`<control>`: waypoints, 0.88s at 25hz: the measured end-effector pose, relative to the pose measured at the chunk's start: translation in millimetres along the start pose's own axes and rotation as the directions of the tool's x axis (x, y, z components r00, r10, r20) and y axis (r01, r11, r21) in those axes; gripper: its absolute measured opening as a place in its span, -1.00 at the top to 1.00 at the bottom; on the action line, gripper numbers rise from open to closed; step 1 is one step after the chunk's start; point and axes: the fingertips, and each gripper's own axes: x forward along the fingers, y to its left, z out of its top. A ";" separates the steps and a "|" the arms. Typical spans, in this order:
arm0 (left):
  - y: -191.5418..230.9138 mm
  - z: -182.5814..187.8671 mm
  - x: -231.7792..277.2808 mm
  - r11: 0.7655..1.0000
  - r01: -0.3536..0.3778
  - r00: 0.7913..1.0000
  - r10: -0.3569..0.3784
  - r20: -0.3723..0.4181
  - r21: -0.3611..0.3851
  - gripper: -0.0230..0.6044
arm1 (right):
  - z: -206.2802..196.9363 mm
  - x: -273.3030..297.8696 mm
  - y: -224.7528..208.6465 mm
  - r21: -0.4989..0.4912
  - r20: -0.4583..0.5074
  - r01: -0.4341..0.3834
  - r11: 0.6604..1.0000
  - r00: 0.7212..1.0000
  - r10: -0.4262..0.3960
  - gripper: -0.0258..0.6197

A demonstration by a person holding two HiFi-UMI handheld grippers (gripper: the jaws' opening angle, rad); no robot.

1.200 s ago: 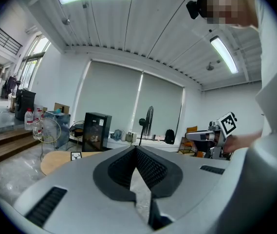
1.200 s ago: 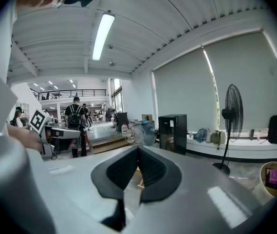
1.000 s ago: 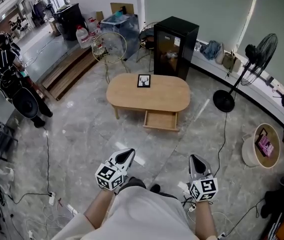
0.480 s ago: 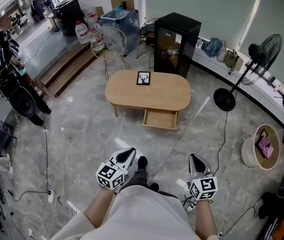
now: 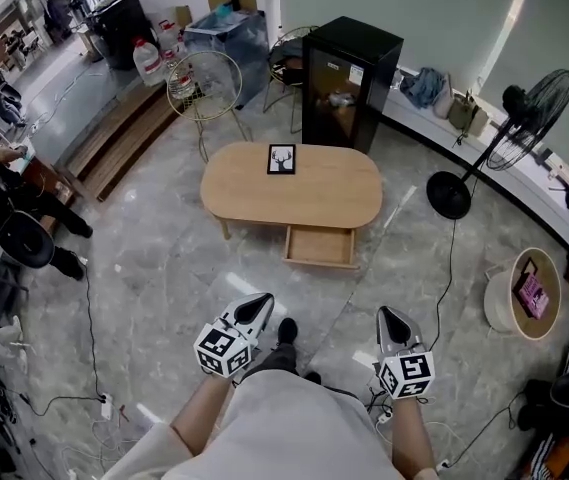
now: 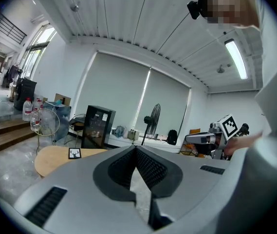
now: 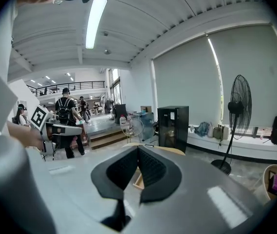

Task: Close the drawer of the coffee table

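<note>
We face the bench (image 5: pixel 334 193) across the floor (image 5: pixel 164 268). Its drawer (image 5: pixel 319 246) sticks out of the side nearest us, a little right of the bench's middle. A picture frame (image 5: pixel 282 159) sits on the bench near its far edge, left of centre. Behind the bench stands a cabinet (image 5: pixel 349 73), with a wire fan (image 5: pixel 196 83) to its left and a water jug (image 5: pixel 147 63) farther left, beside the steps (image 5: pixel 104 148). Right of the bench stands a pedestal fan (image 5: pixel 526 116), and nearer us on that side sits a tub (image 5: pixel 497 306). The left gripper (image 5: pixel 254 310) and right gripper (image 5: pixel 392 323) sit side by side close to us, well apart from the drawer.
</note>
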 end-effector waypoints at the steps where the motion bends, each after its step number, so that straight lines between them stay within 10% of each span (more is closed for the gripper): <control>1: 8.4 2.7 5.6 1.000 0.004 1.000 -0.004 -0.005 -0.001 0.91 | 2.5 9.9 -0.9 0.001 -0.003 0.003 1.000 1.000 -0.003 0.89; 22: 151.0 48.5 90.4 0.995 0.098 0.994 -0.098 -0.041 -0.022 0.91 | 33.2 148.3 -6.5 -0.025 -0.092 0.117 0.993 0.989 -0.118 0.89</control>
